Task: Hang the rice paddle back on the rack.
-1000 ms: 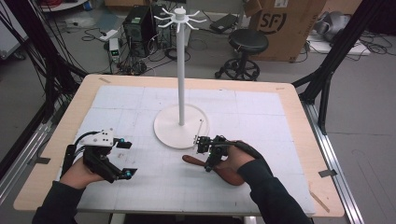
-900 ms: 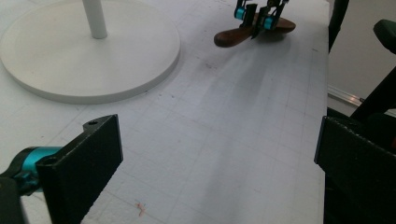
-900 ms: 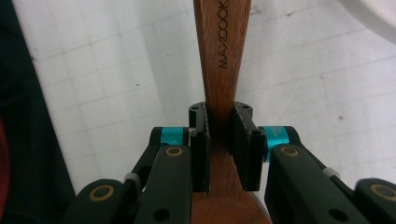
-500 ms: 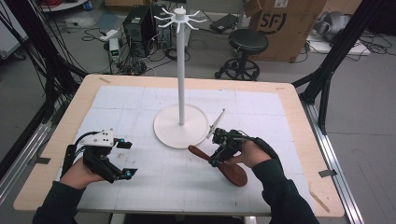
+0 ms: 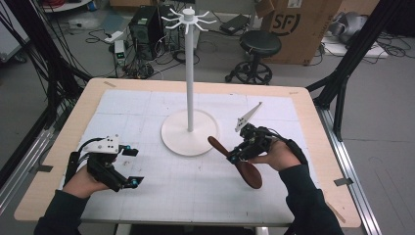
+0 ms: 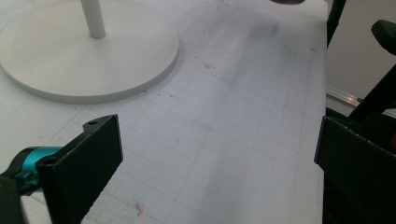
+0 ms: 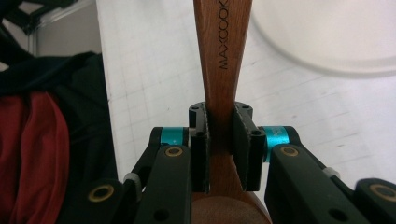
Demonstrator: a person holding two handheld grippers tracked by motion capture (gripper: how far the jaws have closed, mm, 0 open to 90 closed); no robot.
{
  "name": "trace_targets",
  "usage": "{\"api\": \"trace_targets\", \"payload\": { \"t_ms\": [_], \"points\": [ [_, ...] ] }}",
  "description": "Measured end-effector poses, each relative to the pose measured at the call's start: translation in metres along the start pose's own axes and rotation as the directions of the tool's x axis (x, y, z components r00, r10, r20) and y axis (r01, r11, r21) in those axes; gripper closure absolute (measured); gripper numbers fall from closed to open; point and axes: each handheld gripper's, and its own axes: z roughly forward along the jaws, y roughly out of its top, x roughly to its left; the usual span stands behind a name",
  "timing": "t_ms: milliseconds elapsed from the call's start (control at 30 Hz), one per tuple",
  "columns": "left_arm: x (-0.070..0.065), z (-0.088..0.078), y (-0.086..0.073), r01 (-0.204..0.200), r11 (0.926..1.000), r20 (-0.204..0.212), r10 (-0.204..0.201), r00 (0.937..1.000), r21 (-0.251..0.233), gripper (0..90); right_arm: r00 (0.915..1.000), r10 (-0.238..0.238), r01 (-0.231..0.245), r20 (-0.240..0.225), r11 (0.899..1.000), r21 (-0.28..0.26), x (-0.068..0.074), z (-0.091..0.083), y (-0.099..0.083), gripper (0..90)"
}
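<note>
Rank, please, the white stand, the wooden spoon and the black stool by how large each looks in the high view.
1. white stand, tallest and with the widest base.
2 and 3. black stool and wooden spoon look alike in extent; the stool stands farther from the camera, so I leave them unranked.

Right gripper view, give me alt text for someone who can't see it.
The right tool is shut on the handle of a brown wooden spoon stamped MAXCOOK, above a white gridded table mat. The round white stand base lies beyond.
</note>
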Motion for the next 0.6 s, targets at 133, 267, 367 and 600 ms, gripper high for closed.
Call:
{"api": "trace_targets", "payload": {
  "t_ms": [133,267,367,600],
  "points": [
    [0.000,0.000,0.000,-0.001,1.0000,-0.001,0.001,1.0000,0.000,1.7,0.9999,0.003,-0.003,0.012,0.999,-0.043,-0.001,-0.015,0.003,78.5],
    [0.000,0.000,0.000,-0.004,1.0000,0.006,0.004,1.0000,0.003,1.7,0.9997,0.009,-0.008,0.022,0.998,-0.065,-0.002,-0.028,0.006,78.5],
    [0.000,0.000,0.000,-0.003,1.0000,0.006,0.003,1.0000,0.001,1.7,0.9994,0.000,0.003,0.035,0.996,-0.091,-0.002,-0.038,0.009,78.5],
    [0.000,-0.001,0.000,-0.004,1.0000,0.005,0.004,1.0000,-0.004,1.7,0.9975,-0.022,0.032,0.067,0.988,-0.151,0.001,-0.059,0.019,78.5]
  ]
}}
